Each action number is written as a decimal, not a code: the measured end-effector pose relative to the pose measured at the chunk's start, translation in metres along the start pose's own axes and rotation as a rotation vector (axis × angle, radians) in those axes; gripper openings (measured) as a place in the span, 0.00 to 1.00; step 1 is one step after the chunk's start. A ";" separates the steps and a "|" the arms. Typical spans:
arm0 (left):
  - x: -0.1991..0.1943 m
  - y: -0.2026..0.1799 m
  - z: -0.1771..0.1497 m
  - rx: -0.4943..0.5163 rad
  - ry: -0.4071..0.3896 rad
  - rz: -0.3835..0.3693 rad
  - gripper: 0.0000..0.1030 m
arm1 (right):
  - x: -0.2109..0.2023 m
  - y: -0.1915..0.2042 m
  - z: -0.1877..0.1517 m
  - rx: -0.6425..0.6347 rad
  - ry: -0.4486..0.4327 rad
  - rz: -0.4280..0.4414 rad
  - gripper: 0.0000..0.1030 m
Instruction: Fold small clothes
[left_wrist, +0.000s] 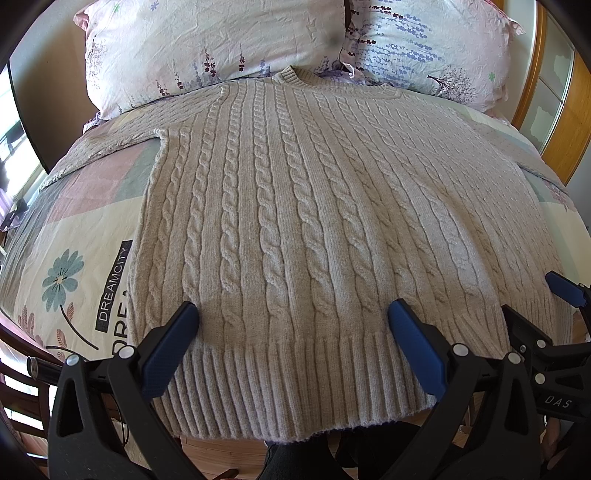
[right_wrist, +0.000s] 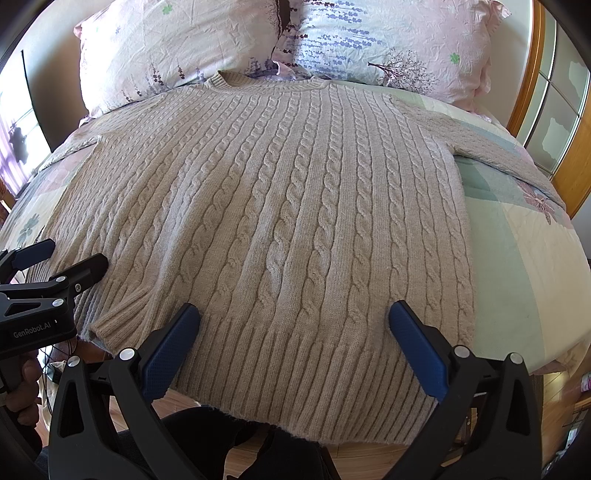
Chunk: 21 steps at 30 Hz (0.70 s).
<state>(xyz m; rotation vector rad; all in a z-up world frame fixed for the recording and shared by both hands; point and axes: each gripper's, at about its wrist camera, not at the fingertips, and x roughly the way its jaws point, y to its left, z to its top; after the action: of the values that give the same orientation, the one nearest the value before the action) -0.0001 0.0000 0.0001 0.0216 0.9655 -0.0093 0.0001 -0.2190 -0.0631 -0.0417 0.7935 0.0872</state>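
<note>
A beige cable-knit sweater (left_wrist: 314, 206) lies flat and face up on the bed, collar toward the pillows, ribbed hem hanging over the near bed edge; it also fills the right wrist view (right_wrist: 280, 221). Both sleeves are spread out to the sides. My left gripper (left_wrist: 293, 317) is open over the hem's left part, not touching cloth. My right gripper (right_wrist: 294, 319) is open over the hem's right part. The right gripper's fingers (left_wrist: 565, 288) show at the right edge of the left wrist view. The left gripper's fingers (right_wrist: 88, 266) show at the left edge of the right wrist view.
The bed has a patchwork quilt (left_wrist: 81, 236) with flower prints and "DREAMCITY" lettering. Two floral pillows (left_wrist: 207, 44) (right_wrist: 399, 40) lie behind the collar. A wooden frame with glass panels (right_wrist: 554, 103) stands at the right. Wooden floor (right_wrist: 369, 454) shows below the hem.
</note>
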 end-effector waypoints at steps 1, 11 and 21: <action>0.000 0.000 0.000 0.000 0.000 0.000 0.98 | 0.000 0.000 0.000 0.000 0.000 0.000 0.99; 0.000 0.000 0.000 0.000 -0.001 0.000 0.98 | 0.000 0.000 -0.001 0.000 0.000 0.000 0.99; 0.000 0.000 0.000 0.000 -0.002 0.001 0.98 | 0.000 0.000 -0.002 0.000 0.000 0.000 0.99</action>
<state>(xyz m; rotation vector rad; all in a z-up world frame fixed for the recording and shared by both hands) -0.0001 -0.0001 0.0002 0.0222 0.9638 -0.0089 -0.0011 -0.2195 -0.0644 -0.0420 0.7933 0.0873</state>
